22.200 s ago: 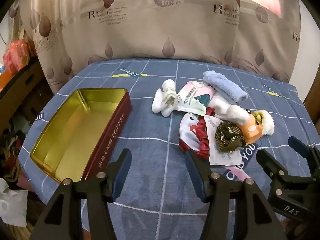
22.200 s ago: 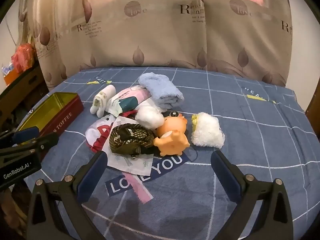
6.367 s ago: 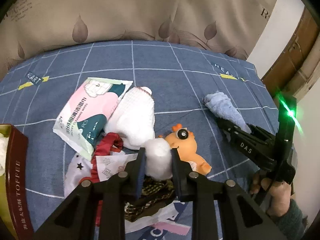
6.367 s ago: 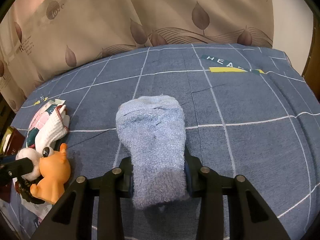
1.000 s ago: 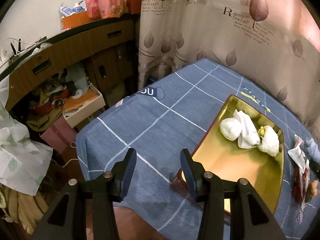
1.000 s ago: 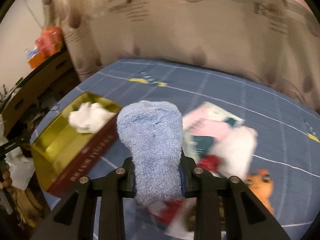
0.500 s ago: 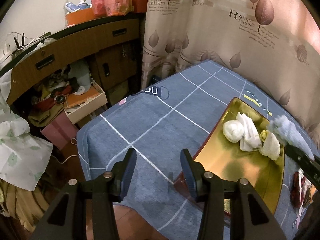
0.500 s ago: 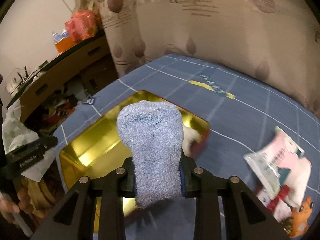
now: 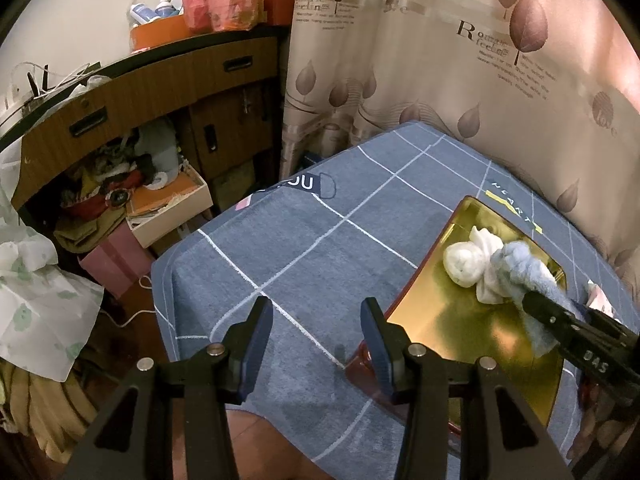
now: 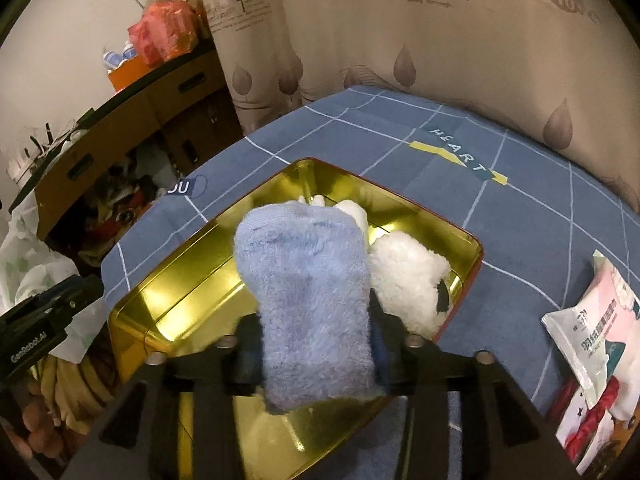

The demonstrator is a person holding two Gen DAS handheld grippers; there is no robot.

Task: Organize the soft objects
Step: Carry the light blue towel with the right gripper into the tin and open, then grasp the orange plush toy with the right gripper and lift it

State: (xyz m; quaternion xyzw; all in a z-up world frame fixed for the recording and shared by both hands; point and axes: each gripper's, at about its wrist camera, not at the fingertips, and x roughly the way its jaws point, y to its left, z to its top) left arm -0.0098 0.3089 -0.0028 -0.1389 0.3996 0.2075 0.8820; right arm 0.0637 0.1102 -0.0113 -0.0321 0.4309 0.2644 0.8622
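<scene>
The tin (image 10: 168, 292) is a long box with round corners, shiny gold inside and dark red outside, and it sits on a blue cloth (image 9: 320, 248) with white grid lines. One fluffy blue towel (image 10: 308, 304), rolled into a fat soft tube, hangs over the middle of the tin. The right gripper (image 10: 316, 344) is squeezed tight on the towel, one black finger on each side. The towel's long side runs away from the gripper toward the far end of the tin, and its round free end points there too. At that far end, three soft white things lie inside the tin: a round ball (image 9: 460, 262), a wrinkly cloth (image 9: 486, 240) and a fuzzy puff (image 10: 408, 276). The towel's tip is right by them. The left gripper (image 9: 316, 344) is spread wide with nothing between its two blue pads, just beside the near corner of the tin. One smooth flat packet (image 10: 592, 328) lies on the cloth to the right of the tin.
</scene>
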